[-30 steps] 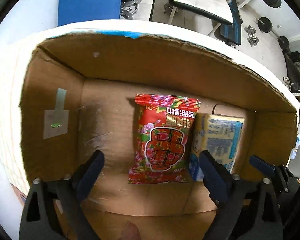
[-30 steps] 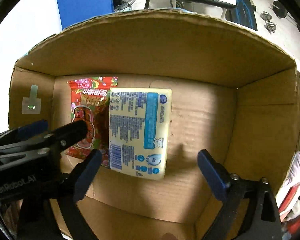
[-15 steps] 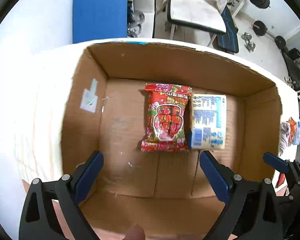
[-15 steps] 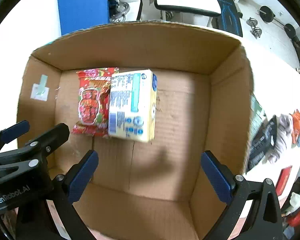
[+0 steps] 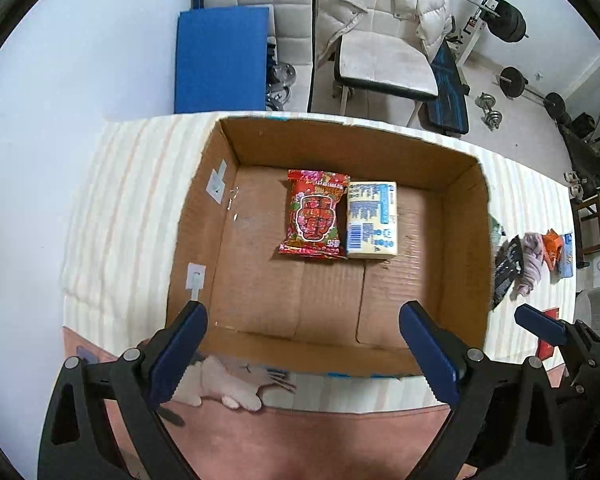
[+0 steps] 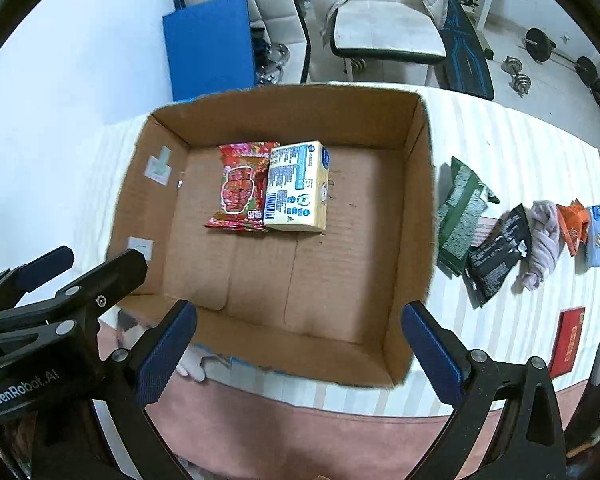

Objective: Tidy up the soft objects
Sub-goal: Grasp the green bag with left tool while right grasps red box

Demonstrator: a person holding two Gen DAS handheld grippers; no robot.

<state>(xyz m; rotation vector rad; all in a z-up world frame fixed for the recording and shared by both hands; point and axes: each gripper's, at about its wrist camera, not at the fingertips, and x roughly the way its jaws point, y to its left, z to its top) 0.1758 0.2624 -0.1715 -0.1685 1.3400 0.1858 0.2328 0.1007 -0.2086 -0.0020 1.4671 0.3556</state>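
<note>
An open cardboard box [image 5: 464, 248] [image 6: 416, 216] stands on the striped table. Inside it lie a red flowered snack packet [image 5: 315, 214] [image 6: 242, 190] and, touching its right side, a pale yellow tissue pack [image 5: 372, 220] [image 6: 298, 186]. My left gripper [image 5: 302, 350] is open and empty, above the box's near wall. My right gripper [image 6: 298, 350] is open and empty, also above the near wall. To the right of the box lie a green packet [image 6: 460, 212], a black packet [image 6: 496, 256], a lilac cloth [image 6: 542, 246], an orange packet [image 6: 576, 224] and a light blue pack [image 6: 596, 236].
A red flat pack [image 6: 568, 340] lies near the table's right front edge. A pink cloth with a white plush toy [image 5: 224, 384] hangs at the front edge. A blue board [image 5: 220, 58], a chair and gym weights stand beyond the table.
Both grippers have pulled up and back out of the box, empty. The two packs stay side by side on the box floor. The items right of the box have come into view.
</note>
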